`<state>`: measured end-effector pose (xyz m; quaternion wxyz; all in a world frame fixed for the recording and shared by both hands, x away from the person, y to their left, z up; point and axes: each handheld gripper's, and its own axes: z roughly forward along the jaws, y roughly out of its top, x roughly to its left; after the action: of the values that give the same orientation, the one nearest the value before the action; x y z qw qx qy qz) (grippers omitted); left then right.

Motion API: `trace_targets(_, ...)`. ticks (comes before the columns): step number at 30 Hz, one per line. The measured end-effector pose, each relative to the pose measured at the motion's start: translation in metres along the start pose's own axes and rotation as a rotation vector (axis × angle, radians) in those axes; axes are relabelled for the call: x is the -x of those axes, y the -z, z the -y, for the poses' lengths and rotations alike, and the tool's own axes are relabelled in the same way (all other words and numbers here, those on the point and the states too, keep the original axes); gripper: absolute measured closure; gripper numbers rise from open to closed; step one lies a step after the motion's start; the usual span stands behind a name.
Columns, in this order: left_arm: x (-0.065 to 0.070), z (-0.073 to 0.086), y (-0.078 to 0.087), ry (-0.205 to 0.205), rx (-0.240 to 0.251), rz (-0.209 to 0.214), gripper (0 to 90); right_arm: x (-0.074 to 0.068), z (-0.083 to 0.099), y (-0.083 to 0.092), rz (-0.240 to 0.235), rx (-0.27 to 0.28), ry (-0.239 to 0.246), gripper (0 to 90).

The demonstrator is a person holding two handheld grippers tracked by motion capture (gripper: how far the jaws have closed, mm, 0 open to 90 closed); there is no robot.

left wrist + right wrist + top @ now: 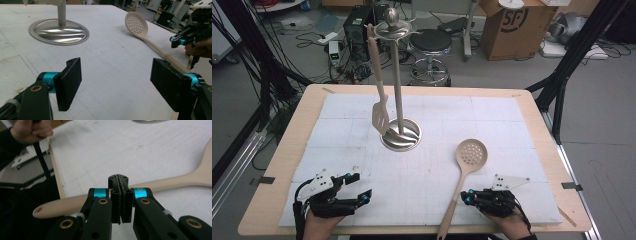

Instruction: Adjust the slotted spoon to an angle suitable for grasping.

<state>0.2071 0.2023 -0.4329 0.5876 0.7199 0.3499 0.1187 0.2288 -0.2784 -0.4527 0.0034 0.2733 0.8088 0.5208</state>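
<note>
Steel stand (401,136) holds a spatula (380,116); left tongs (357,189) gape empty, right tongs (466,196) pressed together.

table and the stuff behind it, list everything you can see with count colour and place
skimmer spoon: 1, beige, lying right of centre, handle toward the right gripper
slotted turner: 1, beige, hanging on the rack
utensil rack: 1, silver, mat centre
mat: 1, white, covering the table
table: 1, light wood
stool: 1, black seat, behind table
cardboard box: 1, brown, floor far right
left gripper: 1, black, near left, jaws open
right gripper: 1, black, near right, jaws shut, beside the skimmer handle
</note>
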Motion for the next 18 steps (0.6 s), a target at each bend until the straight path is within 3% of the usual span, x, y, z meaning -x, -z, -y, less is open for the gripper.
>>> trace_targets(5, 0.000, 0.000, 0.000, -0.002, -0.001, 0.002, 25.8, 0.000, 0.000, -0.006, -0.054, -0.084, -0.011, 89.8)
trace_targets(11, 0.001, -0.001, 0.000, -0.004, -0.001, -0.001, 25.8, -0.005, -0.001, -0.015, -0.053, -0.170, 0.009, 89.8)
trace_targets(18, 0.001, -0.001, -0.001, -0.003, -0.003, 0.001, 25.8, -0.005, -0.002, -0.019, -0.053, -0.185, 0.018, 89.8)
